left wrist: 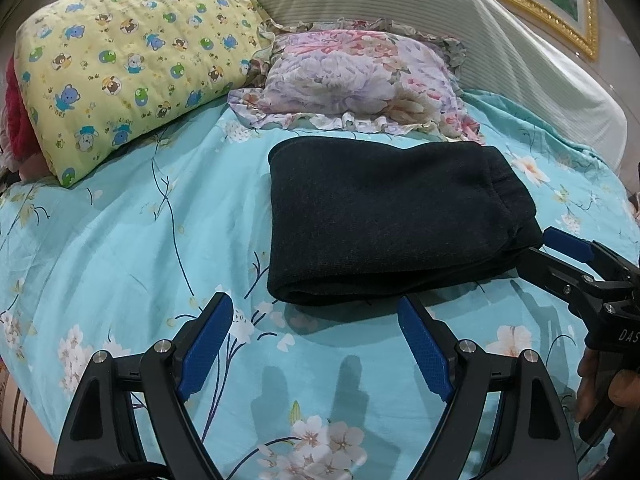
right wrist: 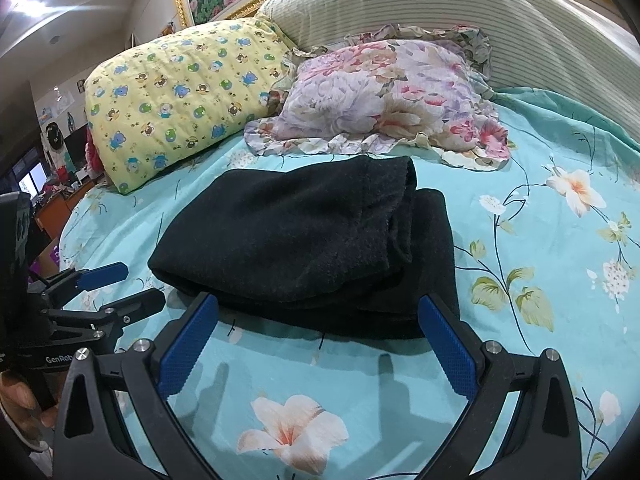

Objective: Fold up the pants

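The black pants [left wrist: 384,216] lie folded in a compact stack on the turquoise floral bedsheet [left wrist: 120,248]; they also show in the right wrist view [right wrist: 304,240]. My left gripper [left wrist: 316,312] is open and empty, just in front of the stack's near edge. My right gripper [right wrist: 318,312] is open and empty, its fingertips at the stack's near edge. The right gripper also shows in the left wrist view [left wrist: 540,248] beside the stack's right end. The left gripper shows in the right wrist view [right wrist: 136,284], left of the stack.
A yellow bear-print pillow [left wrist: 132,72] and a floral ruffled pillow [left wrist: 352,80] lie behind the pants. A striped headboard cushion [left wrist: 440,20] is behind them. The sheet [right wrist: 540,240] spreads to the right and front. Room clutter [right wrist: 48,176] lies beyond the bed's left edge.
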Motion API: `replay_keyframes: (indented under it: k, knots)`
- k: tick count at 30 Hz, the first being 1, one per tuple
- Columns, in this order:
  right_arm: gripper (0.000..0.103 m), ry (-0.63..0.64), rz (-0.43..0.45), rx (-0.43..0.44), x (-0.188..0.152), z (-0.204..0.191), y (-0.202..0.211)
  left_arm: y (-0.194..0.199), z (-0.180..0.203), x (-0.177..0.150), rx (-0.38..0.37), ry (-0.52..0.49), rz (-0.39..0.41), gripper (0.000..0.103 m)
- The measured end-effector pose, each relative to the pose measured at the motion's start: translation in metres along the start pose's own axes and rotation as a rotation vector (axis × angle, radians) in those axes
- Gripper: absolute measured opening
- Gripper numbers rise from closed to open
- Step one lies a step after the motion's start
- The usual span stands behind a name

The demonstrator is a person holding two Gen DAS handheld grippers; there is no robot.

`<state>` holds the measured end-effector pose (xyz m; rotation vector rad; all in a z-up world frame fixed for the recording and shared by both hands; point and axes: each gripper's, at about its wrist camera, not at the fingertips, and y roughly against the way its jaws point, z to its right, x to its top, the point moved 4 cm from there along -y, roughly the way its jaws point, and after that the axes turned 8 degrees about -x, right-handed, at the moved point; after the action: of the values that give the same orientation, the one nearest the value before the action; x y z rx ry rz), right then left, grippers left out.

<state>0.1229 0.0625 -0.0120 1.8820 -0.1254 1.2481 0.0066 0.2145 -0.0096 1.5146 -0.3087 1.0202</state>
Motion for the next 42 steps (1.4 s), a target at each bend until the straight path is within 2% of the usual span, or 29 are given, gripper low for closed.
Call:
replay_keyframes:
  k: [13, 20, 42]
  knots:
    - [0.1, -0.002, 0.006, 0.005, 0.003, -0.001, 0.001, 0.002, -0.001, 0.004, 0.025, -0.012, 0.02, 0.085]
    - [0.1, -0.024, 0.012, -0.003, 0.008, 0.005, 0.003, 0.003, 0.0, 0.014, 0.014, -0.01, 0.036, 0.085]
    - [0.101, -0.058, 0.031, 0.012, 0.018, 0.012, -0.001, -0.008, 0.001, 0.033, 0.015, 0.024, 0.028, 0.085]
